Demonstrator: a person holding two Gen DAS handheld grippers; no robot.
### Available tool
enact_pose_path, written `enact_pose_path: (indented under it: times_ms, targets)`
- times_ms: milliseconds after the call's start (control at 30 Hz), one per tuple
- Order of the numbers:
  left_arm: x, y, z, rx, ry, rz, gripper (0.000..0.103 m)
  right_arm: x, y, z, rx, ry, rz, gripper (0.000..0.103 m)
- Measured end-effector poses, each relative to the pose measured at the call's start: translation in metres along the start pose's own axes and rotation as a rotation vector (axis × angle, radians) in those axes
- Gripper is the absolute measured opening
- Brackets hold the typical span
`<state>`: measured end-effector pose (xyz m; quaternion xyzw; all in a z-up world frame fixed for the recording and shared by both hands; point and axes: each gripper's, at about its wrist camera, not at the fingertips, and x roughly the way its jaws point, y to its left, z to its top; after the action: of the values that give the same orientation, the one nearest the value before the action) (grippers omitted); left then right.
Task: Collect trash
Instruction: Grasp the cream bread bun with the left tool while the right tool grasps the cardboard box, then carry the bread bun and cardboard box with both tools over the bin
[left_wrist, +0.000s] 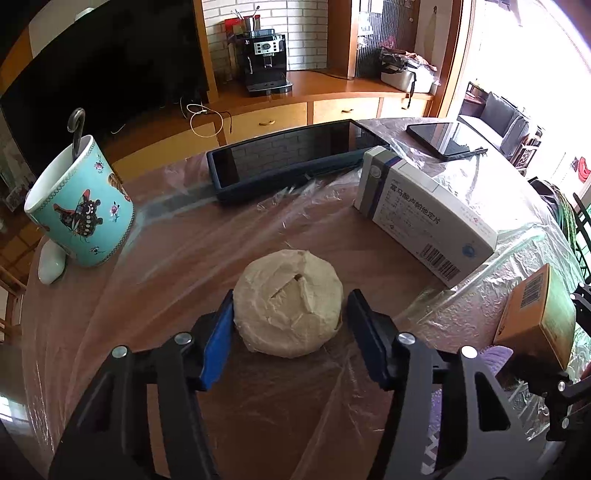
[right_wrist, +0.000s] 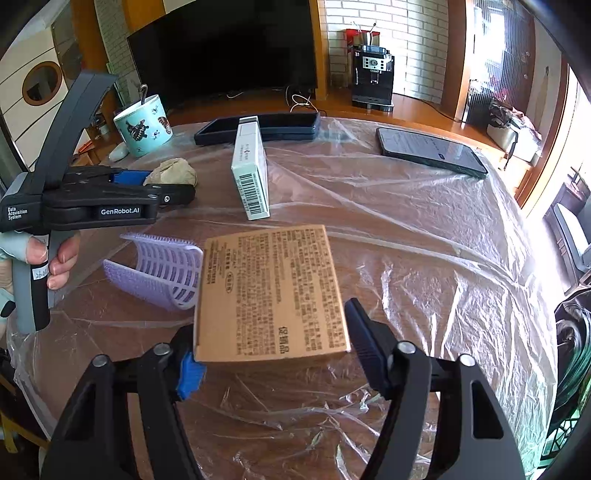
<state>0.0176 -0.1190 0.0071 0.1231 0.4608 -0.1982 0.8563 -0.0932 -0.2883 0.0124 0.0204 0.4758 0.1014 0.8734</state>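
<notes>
A crumpled beige paper wad (left_wrist: 288, 299) lies on the plastic-covered table between the fingers of my left gripper (left_wrist: 290, 325). The blue pad presses its left side and the dark pad meets its right edge, so the gripper is shut on it. The right wrist view shows the same wad (right_wrist: 173, 173) at the tip of the left gripper (right_wrist: 162, 184), which a hand (right_wrist: 55, 258) holds. My right gripper (right_wrist: 273, 354) has a brown printed cardboard box (right_wrist: 273, 291) between its fingers. Both pads touch the box's near corners. The box (left_wrist: 535, 314) also shows at the right edge of the left wrist view.
A white medicine box (left_wrist: 424, 214) lies beyond the wad, and a purple mesh roller (right_wrist: 162, 269) lies left of the cardboard box. A teal mug (left_wrist: 81, 206), a white pebble-like object (left_wrist: 51, 262), a dark tablet (left_wrist: 291, 162) and a phone (right_wrist: 432, 151) sit farther back. Loose plastic wrap covers the table (right_wrist: 424, 277).
</notes>
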Motion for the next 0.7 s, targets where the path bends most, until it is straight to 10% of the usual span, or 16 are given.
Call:
enact_pose_path:
  times_ms: [700]
  targets:
    - [-0.036,0.0,-0.024,0.014,-0.039,0.02,0.052,-0.022,-0.001,0.002,0.05,-0.049,0.012,0.059]
